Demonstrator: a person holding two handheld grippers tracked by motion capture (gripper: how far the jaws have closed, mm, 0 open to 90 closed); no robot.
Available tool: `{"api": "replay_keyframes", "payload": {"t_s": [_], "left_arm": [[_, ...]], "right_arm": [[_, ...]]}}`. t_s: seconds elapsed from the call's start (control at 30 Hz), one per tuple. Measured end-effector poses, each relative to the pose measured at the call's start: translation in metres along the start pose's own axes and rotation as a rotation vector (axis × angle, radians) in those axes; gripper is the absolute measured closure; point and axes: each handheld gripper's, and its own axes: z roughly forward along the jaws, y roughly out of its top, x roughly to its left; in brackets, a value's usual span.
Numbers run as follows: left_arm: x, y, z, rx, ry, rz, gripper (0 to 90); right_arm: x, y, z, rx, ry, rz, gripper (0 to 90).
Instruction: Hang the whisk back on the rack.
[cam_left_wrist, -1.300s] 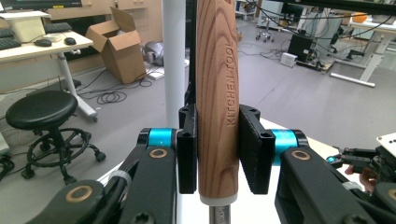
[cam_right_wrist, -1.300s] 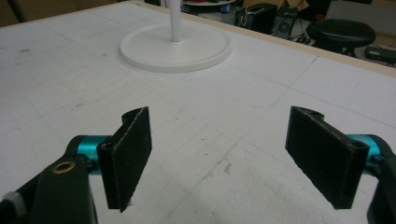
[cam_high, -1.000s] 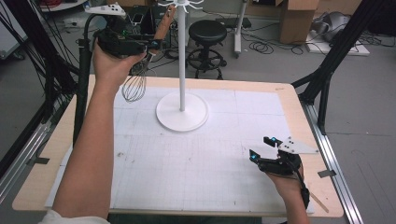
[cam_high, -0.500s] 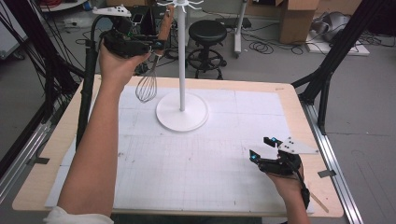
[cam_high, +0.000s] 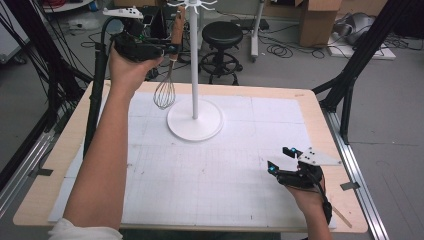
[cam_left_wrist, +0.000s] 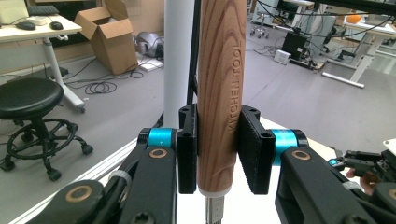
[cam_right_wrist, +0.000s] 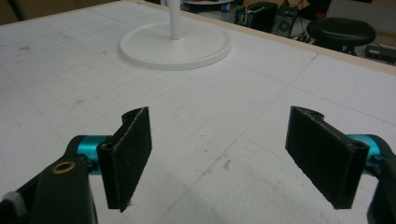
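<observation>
Squarely, whisk (cam_high: 167, 75) within left hand-held gripper (cam_high: 170, 48).

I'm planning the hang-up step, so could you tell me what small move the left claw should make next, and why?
Probably lift a little higher toward the hooks. The left claw grips the whisk by its wooden handle, upright beside the stand's pole, with the handle's top near hook height.

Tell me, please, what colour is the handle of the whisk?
Light brown wood grain on the whisk handle, lettered "KITCHEN TOOL"; it shows best in the left gripper view.
</observation>
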Motion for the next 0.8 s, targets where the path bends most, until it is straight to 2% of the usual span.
{"api": "replay_keyframes", "payload": {"t_s": [0.33, 0.47, 0.7, 0.8], "left_arm": [[0.001, 0.002, 0.002, 0.025, 0.030, 0.007, 68.7], [0.002, 0.001, 0.003, 0.036, 0.044, -0.008, 66.8], [0.001, 0.001, -0.002, 0.037, 0.063, 0.004, 55.8], [-0.003, 0.001, -0.007, 0.033, 0.071, 0.030, 52.8]], "right_arm": [[0.000, 0.000, -0.001, -0.003, 0.002, -0.001, 21.7], [0.000, 0.000, -0.001, -0.007, 0.001, -0.003, 21.7], [0.000, 0.000, -0.002, -0.008, 0.004, -0.002, 21.7], [0.000, 0.000, -0.002, -0.009, 0.003, -0.001, 21.7]]}}
